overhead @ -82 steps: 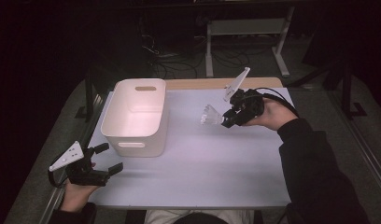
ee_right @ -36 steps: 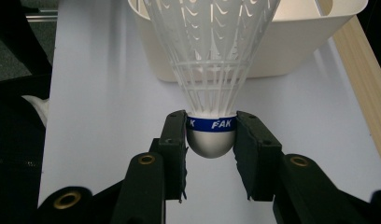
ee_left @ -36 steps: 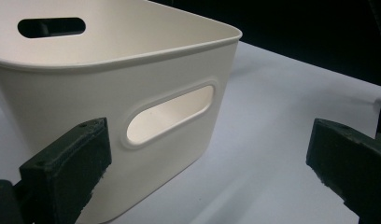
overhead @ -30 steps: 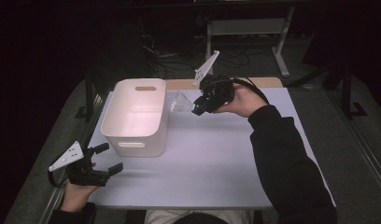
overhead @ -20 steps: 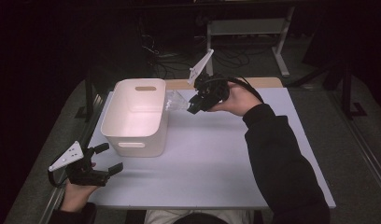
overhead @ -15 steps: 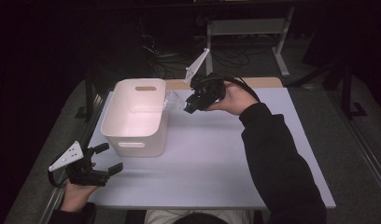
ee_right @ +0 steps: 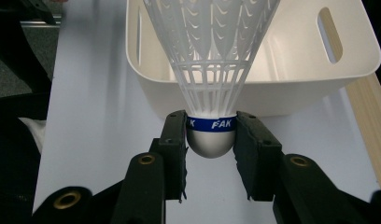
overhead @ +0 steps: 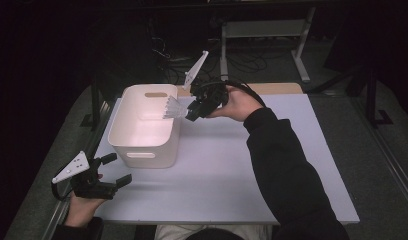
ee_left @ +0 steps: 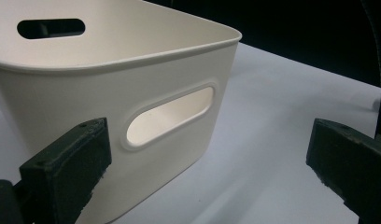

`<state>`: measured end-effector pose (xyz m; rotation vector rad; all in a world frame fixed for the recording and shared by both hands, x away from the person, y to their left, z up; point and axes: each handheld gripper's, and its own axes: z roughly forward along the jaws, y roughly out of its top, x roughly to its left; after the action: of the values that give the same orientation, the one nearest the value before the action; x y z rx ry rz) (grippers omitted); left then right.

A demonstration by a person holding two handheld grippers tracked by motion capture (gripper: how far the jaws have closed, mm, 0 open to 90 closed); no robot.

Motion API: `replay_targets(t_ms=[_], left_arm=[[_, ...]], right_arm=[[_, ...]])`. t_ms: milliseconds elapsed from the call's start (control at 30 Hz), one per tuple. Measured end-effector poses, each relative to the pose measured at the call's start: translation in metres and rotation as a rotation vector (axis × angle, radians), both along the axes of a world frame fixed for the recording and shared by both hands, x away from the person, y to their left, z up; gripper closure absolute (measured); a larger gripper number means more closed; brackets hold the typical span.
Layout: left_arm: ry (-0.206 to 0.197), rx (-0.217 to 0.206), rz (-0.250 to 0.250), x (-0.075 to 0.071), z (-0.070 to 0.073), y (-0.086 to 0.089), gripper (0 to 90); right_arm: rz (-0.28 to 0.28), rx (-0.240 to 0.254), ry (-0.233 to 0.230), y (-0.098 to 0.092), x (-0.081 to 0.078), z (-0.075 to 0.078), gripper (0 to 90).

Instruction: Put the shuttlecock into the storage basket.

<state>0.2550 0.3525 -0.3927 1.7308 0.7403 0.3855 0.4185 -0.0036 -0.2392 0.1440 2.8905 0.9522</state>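
Right tool [ee_right: 211, 140] clamping shuttlecock [ee_right: 211, 70], skirt over bin [ee_right: 291, 93]

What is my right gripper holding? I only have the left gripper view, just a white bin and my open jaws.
Observer: A white shuttlecock, clamped by its rounded base in the right gripper.
Operator: Where is it relative to the bin?
Observer: Its skirt hangs over the bin's right rim, in the high view.
Operator: Anything already inside?
Observer: No, the part of the bin's inside that shows looks empty.
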Motion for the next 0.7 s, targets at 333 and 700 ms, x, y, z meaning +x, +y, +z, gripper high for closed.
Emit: replay_targets(t_ms=[333,700], left_arm=[[0.001,0.004,0.001,0.000,0.000,0.000,0.0],[0.003,0.008,0.003,0.001,0.000,0.000,0.0]], right_arm=[[0.014,-0.006,-0.004,0.015,0.002,0.004,63.9],[0.026,-0.014,0.004,0.030,0.005,0.001,63.9]])
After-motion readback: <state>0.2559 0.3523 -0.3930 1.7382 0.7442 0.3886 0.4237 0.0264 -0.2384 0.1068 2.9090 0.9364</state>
